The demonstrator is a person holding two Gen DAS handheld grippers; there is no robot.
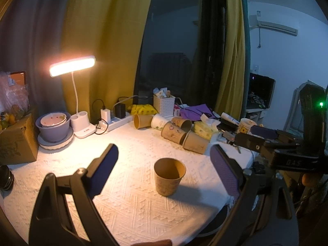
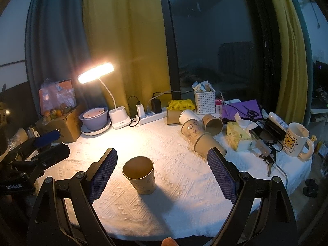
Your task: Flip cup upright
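Note:
A brown paper cup [image 1: 169, 176] stands upright, mouth up, on the white textured tablecloth [image 1: 131, 205]; it also shows in the right wrist view [image 2: 140, 174]. My left gripper [image 1: 164, 164] is open and empty, its jaws wide apart on either side of the cup and not touching it. My right gripper [image 2: 162, 164] is open and empty, with the cup just right of its left finger [image 2: 103, 172]. The right gripper also shows at the right of the left wrist view [image 1: 266, 135], and the left gripper at the left of the right wrist view [image 2: 47, 141].
Several paper cups [image 2: 196, 131] lie on their sides at the back. A lit desk lamp [image 2: 96, 72], stacked bowls [image 2: 94, 119], a power strip [image 2: 151, 116], a white basket [image 2: 205, 100], a tissue pack [image 2: 237, 135], a mug [image 2: 295, 141] and a cardboard box [image 2: 63, 123] ring the table.

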